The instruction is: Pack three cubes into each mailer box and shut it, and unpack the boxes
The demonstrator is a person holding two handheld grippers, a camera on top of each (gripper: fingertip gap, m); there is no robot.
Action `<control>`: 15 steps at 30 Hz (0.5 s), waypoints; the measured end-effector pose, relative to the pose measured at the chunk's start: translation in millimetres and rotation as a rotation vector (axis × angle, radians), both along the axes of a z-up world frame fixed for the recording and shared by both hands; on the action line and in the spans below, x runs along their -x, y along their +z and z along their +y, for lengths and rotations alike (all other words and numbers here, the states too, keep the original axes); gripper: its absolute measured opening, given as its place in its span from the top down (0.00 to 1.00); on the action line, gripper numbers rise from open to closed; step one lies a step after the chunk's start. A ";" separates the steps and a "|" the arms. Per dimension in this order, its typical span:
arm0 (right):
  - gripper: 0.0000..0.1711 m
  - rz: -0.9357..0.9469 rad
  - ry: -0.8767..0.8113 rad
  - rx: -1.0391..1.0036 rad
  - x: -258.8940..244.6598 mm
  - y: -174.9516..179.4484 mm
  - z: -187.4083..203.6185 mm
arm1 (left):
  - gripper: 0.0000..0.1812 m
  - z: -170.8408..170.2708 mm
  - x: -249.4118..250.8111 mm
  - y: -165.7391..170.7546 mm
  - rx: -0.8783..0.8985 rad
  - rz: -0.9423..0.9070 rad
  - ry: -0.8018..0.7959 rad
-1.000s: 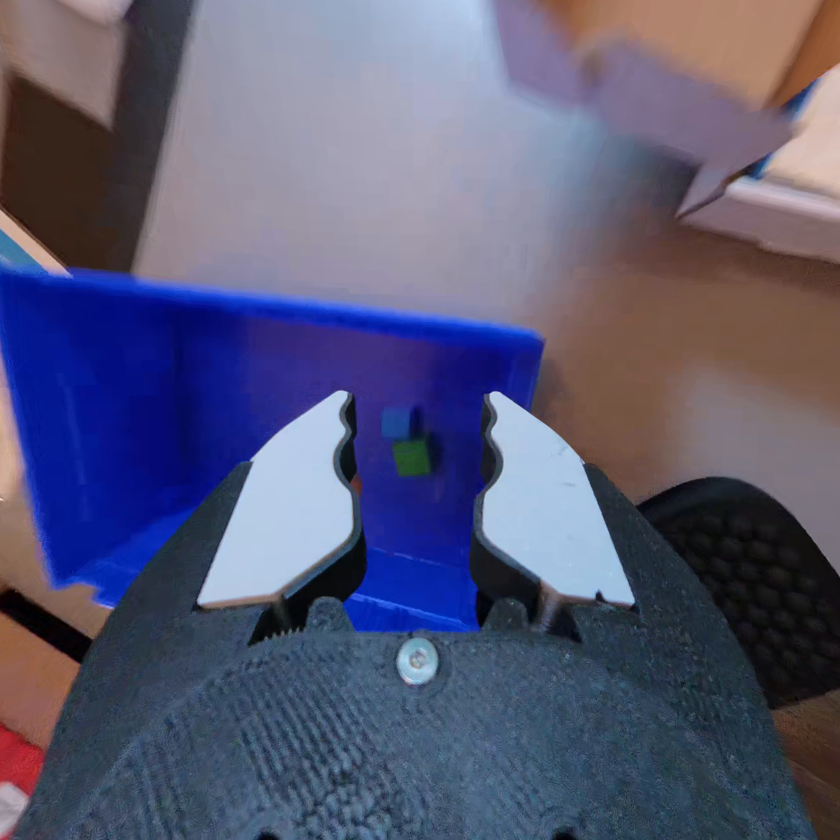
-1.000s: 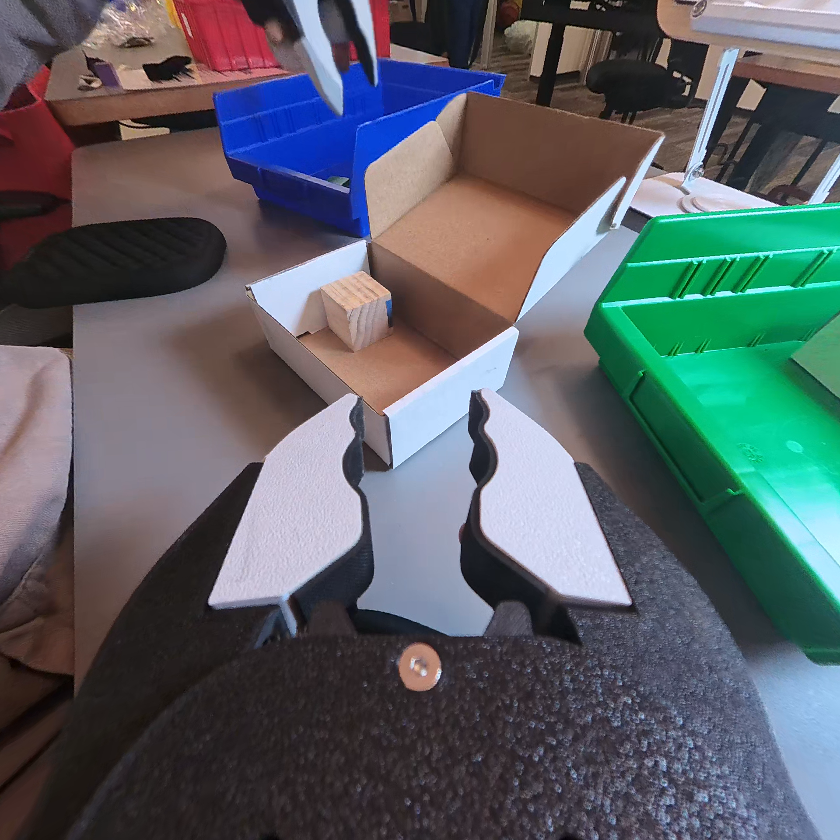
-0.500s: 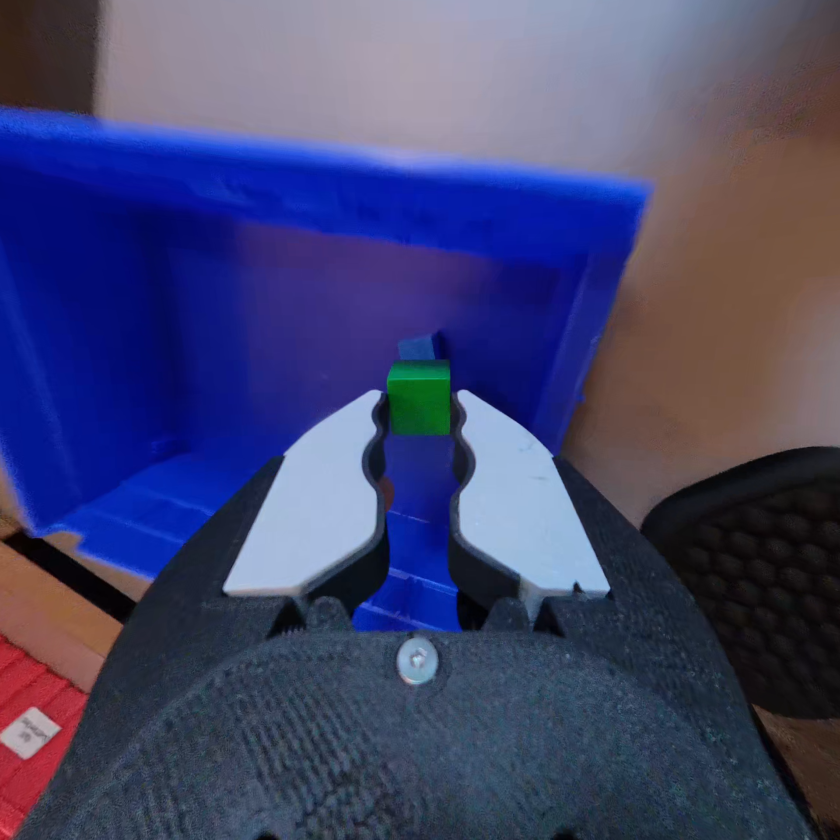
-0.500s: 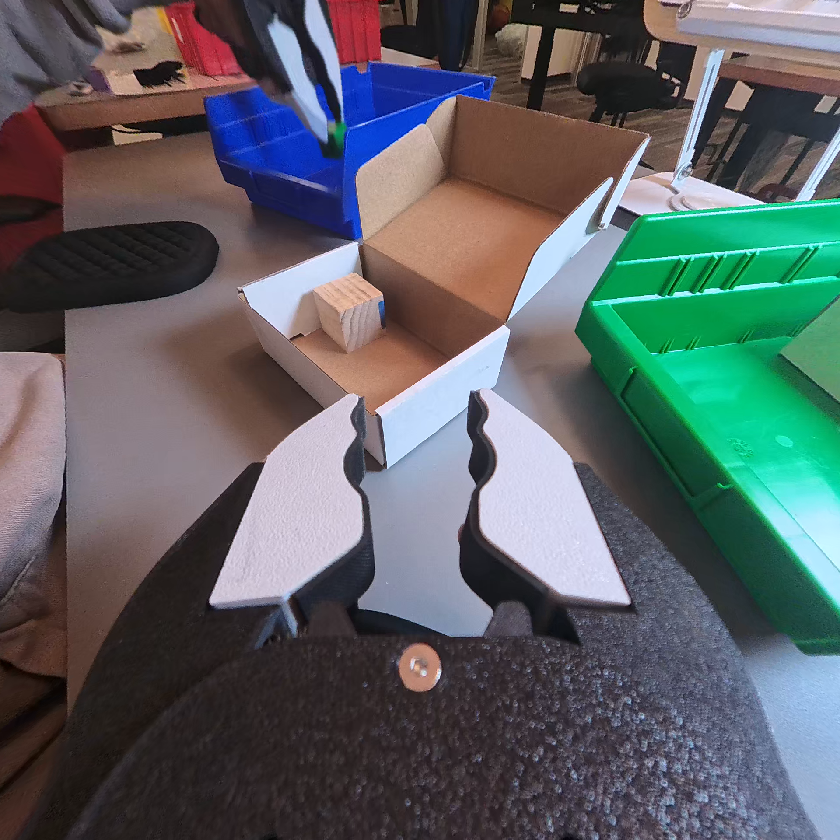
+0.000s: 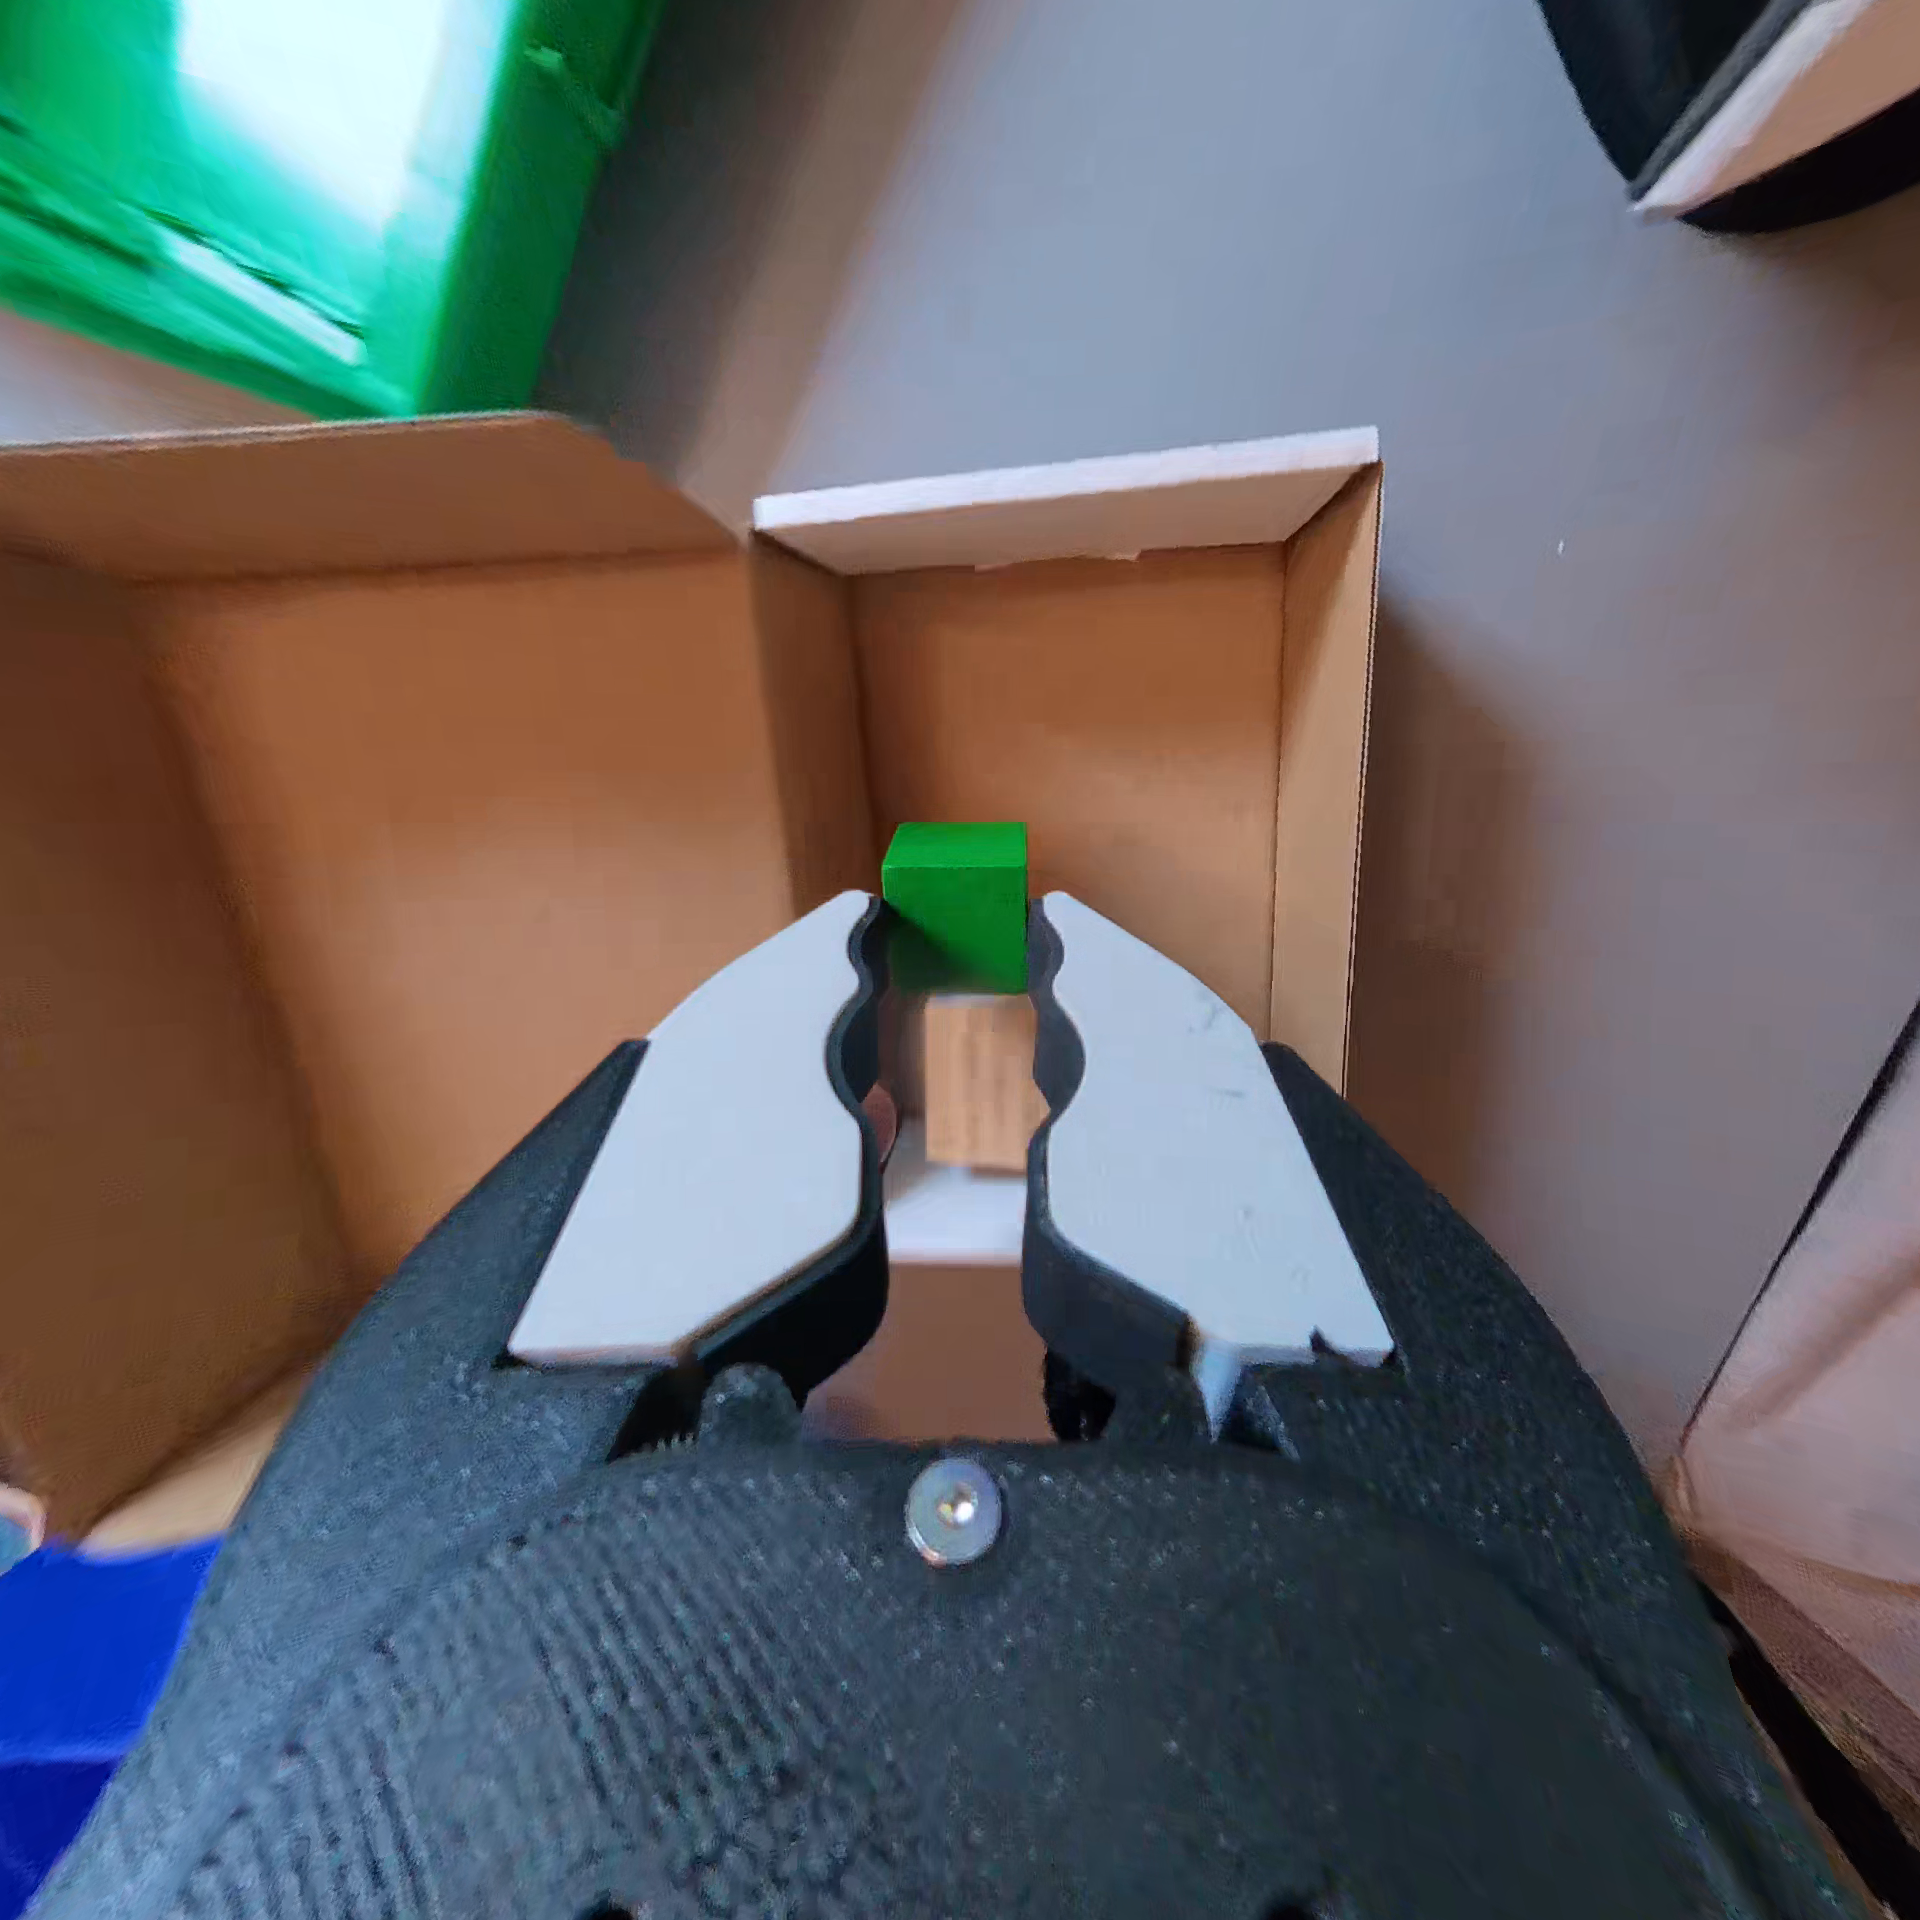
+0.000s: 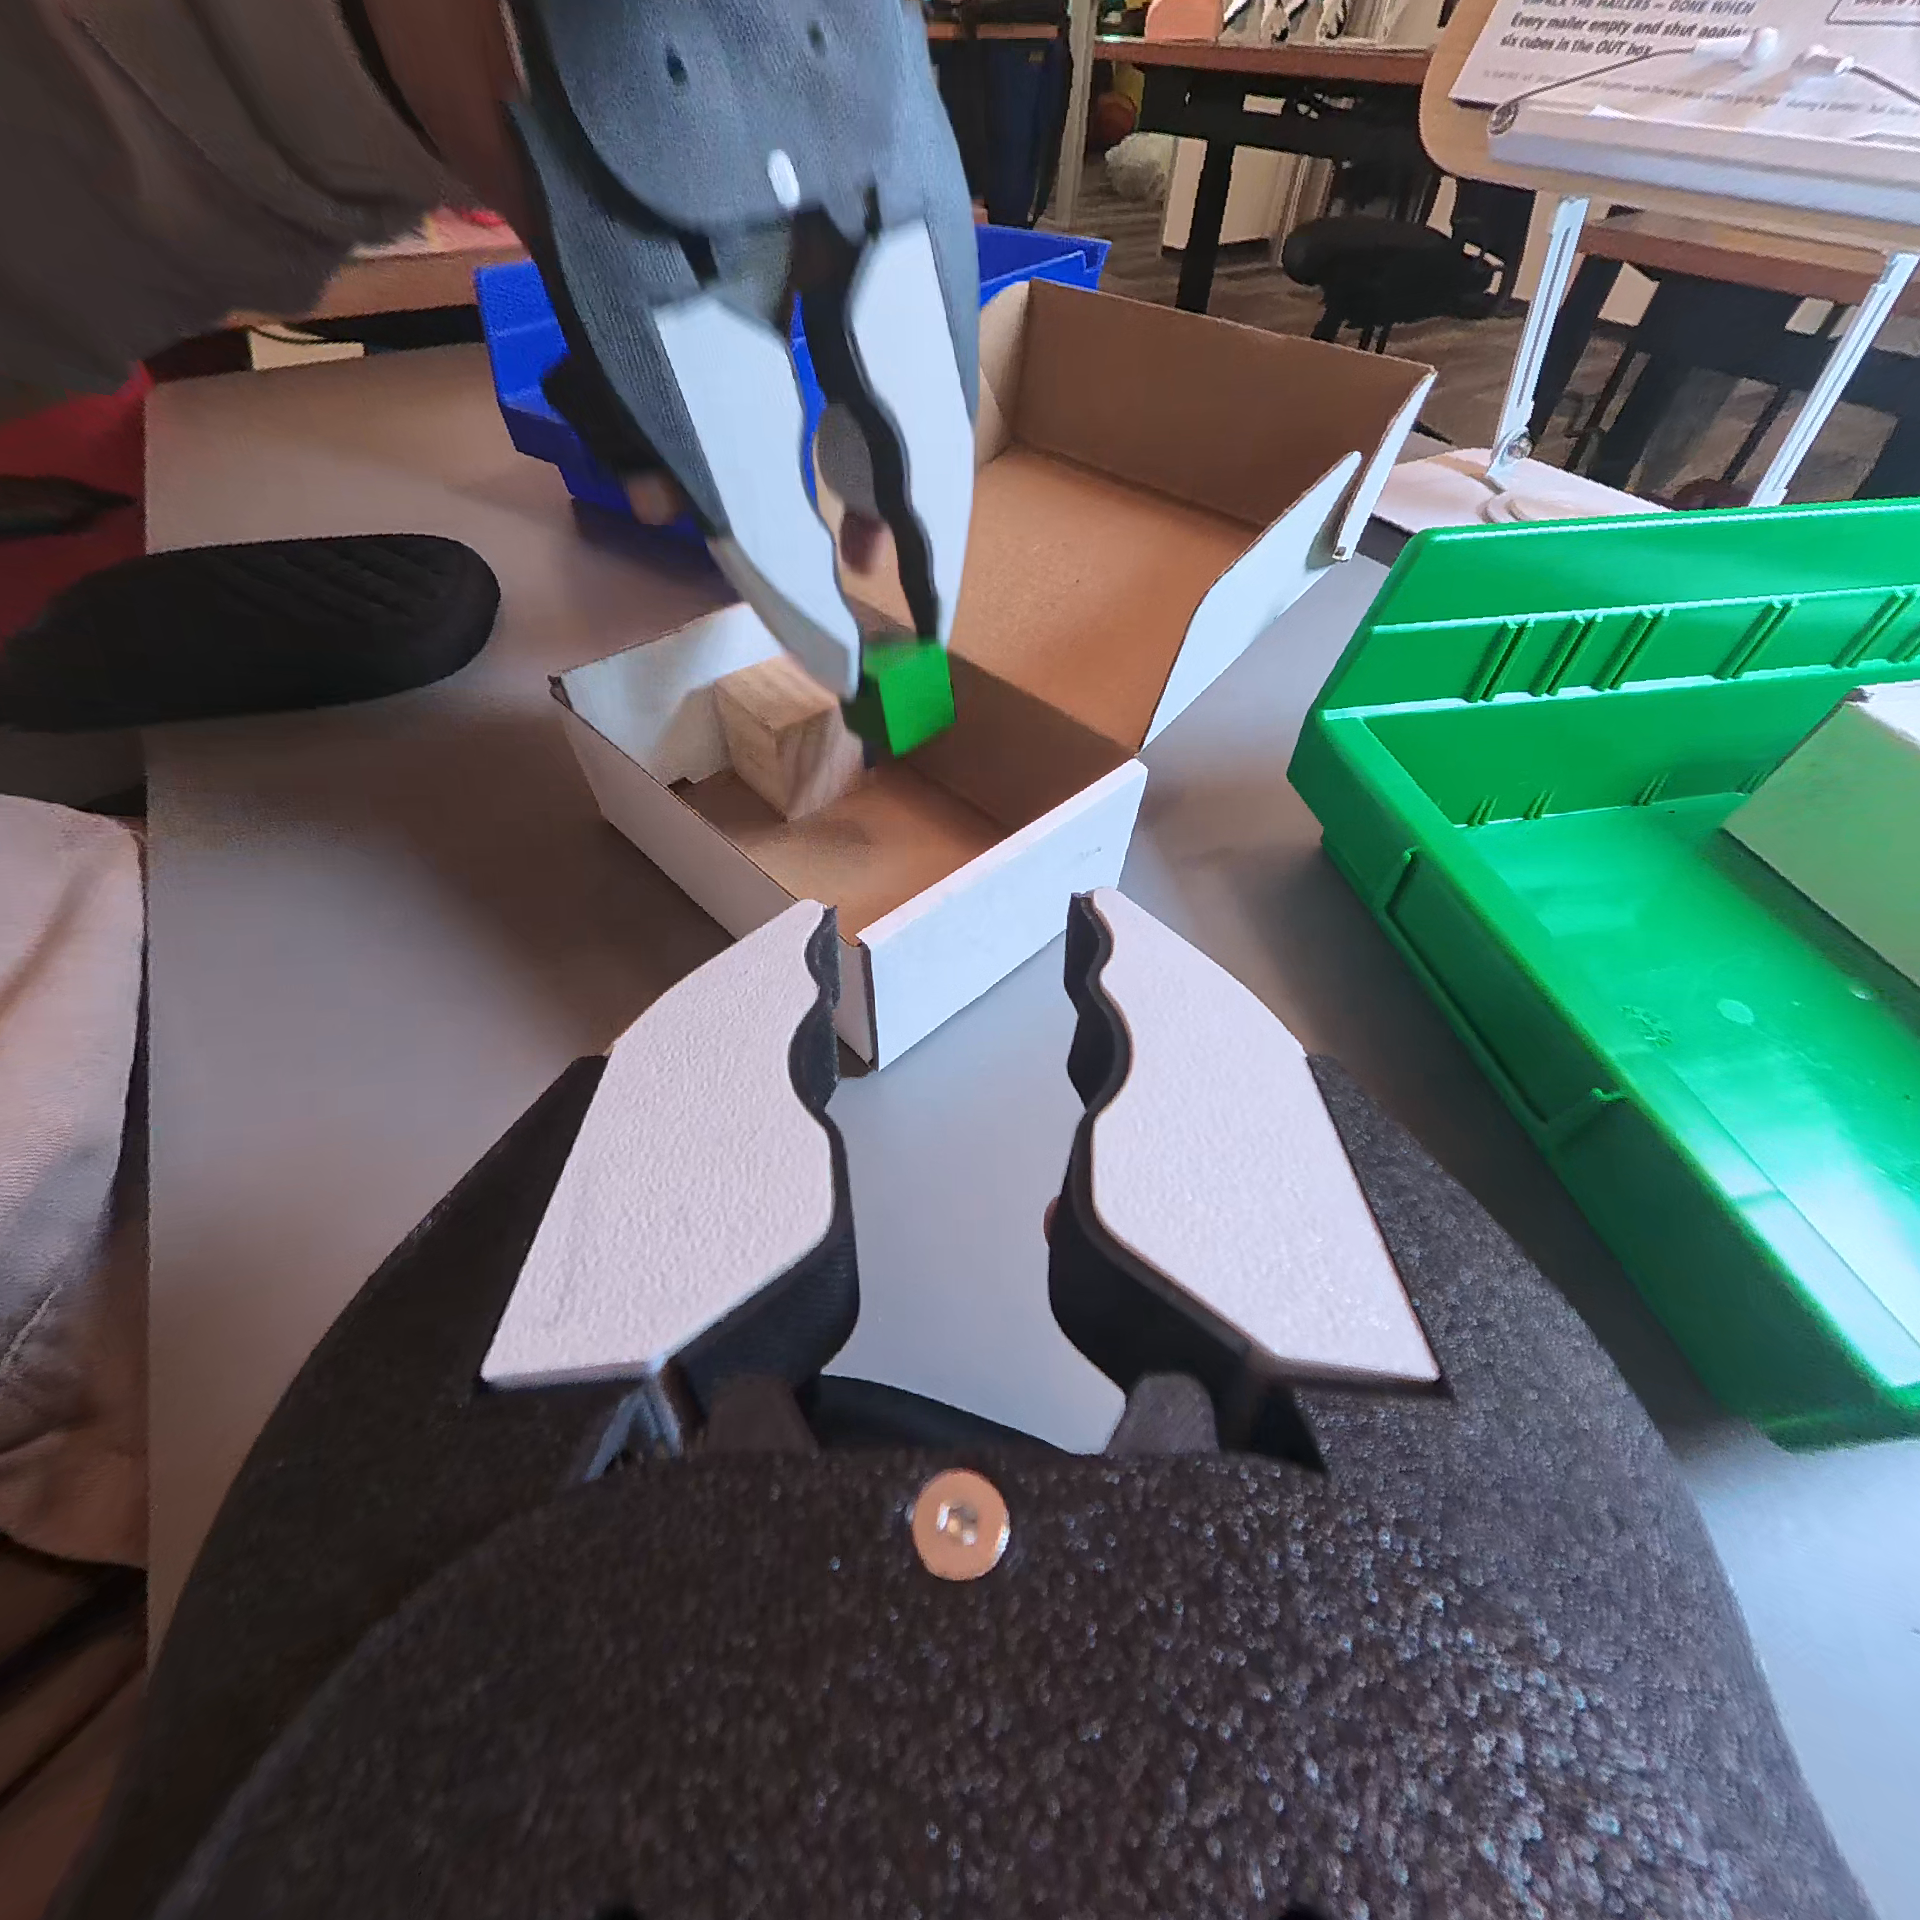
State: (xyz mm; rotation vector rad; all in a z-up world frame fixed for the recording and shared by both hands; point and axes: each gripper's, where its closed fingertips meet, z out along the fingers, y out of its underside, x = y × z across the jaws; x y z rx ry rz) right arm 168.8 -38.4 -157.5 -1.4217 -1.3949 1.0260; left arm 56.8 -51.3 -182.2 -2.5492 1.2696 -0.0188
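Note:
An open white mailer box [image 6: 987,914] with a brown inside stands on the grey table, its lid [image 6: 1164,436] folded back. A plain wooden cube [image 6: 784,743] sits in it. My left gripper [image 5: 956,914] is shut on a green cube [image 5: 961,914] and holds it above the box's inside [image 5: 1060,707], over the wooden cube [image 5: 977,1091]. The left gripper with the green cube [image 6: 909,696] also shows in the right wrist view. My right gripper [image 6: 951,935] is open and empty, just in front of the box's near corner.
A green bin [image 6: 1621,914] stands right of the box, with a white box [image 6: 1839,810] in it. A blue bin [image 6: 530,343] stands behind the box. A black padded armrest [image 6: 239,623] lies at the left. A stand with a sheet [image 6: 1704,114] is at the back right. The left gripper's tips are roughly 12 centimeters from the right gripper's.
My left gripper closed on the green cube in the blue bin, lifted it and carried it over the open mailer box. The right gripper has hardly moved.

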 end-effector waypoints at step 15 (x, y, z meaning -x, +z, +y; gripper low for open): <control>0.76 0.016 0.002 -0.012 -2.8 1.9 -1.0 | 0.80 5.2 -3.3 7.1 -0.042 -0.012 -0.021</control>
